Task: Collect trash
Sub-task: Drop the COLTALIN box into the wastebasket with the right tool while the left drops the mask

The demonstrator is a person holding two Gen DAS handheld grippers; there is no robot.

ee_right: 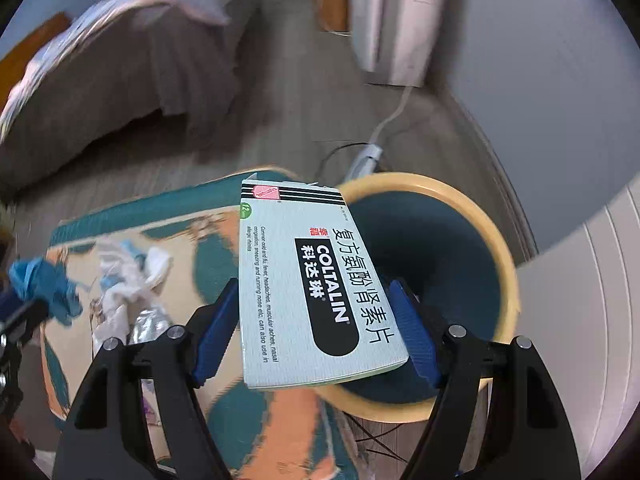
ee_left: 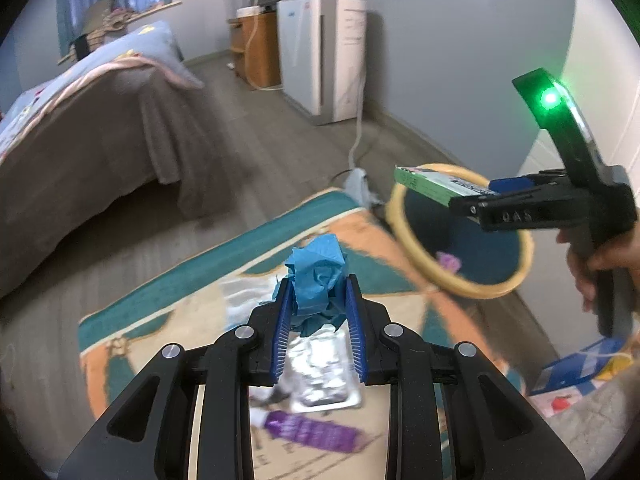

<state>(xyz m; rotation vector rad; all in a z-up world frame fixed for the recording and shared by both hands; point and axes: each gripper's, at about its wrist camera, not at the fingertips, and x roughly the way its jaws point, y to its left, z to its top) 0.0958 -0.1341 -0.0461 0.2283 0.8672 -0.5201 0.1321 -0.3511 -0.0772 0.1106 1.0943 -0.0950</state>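
My left gripper [ee_left: 318, 300] is shut on a crumpled blue paper wad [ee_left: 318, 276], held above the rug. My right gripper [ee_right: 316, 320] is shut on a pale green Coltalin medicine box [ee_right: 308, 284], held over the near rim of the yellow-rimmed, dark-lined bin [ee_right: 496, 236]. In the left wrist view the right gripper [ee_left: 476, 196] holds the box [ee_left: 436, 184] over the bin [ee_left: 404, 236]. The blue wad also shows at the left of the right wrist view [ee_right: 42, 284]. Foil trash [ee_left: 324, 376], a purple wrapper [ee_left: 316, 428] and white tissues [ee_right: 128, 276] lie on the rug.
A patterned teal and orange rug [ee_left: 168, 304] covers the floor. A bed with a brown cover [ee_left: 92, 152] stands at left. A white air purifier [ee_left: 324, 56] and its cable and power strip [ee_left: 360, 184] are beyond the bin. A blue box [ee_left: 576, 368] lies at right.
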